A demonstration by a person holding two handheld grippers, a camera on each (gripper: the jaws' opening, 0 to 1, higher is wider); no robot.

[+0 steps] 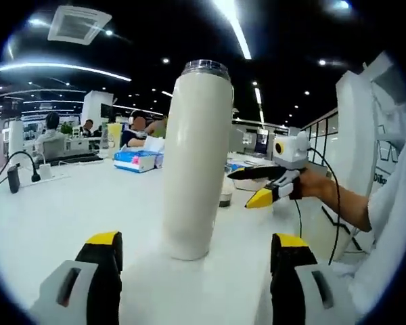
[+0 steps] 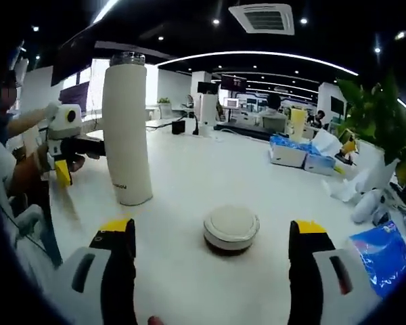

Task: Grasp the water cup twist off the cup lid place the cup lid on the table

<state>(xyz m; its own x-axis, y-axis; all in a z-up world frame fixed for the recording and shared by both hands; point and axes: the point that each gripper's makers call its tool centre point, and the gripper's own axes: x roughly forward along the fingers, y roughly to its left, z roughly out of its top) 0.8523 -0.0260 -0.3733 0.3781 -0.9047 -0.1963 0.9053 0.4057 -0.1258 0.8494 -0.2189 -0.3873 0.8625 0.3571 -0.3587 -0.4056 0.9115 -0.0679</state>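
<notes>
In the left gripper view the left tool (image 1: 196,267) is standing wide open with nothing between its jaws; just beyond, at 12 o'clock, the cream water cup (image 1: 197,159) is standing upright on the white table (image 1: 61,217), lid off. In the right gripper view the right tool (image 2: 213,261) is also gaping empty, and the round cup lid (image 2: 231,229) is lying flat on the table between its jaw tips, the cup at 10 o'clock beyond
</notes>
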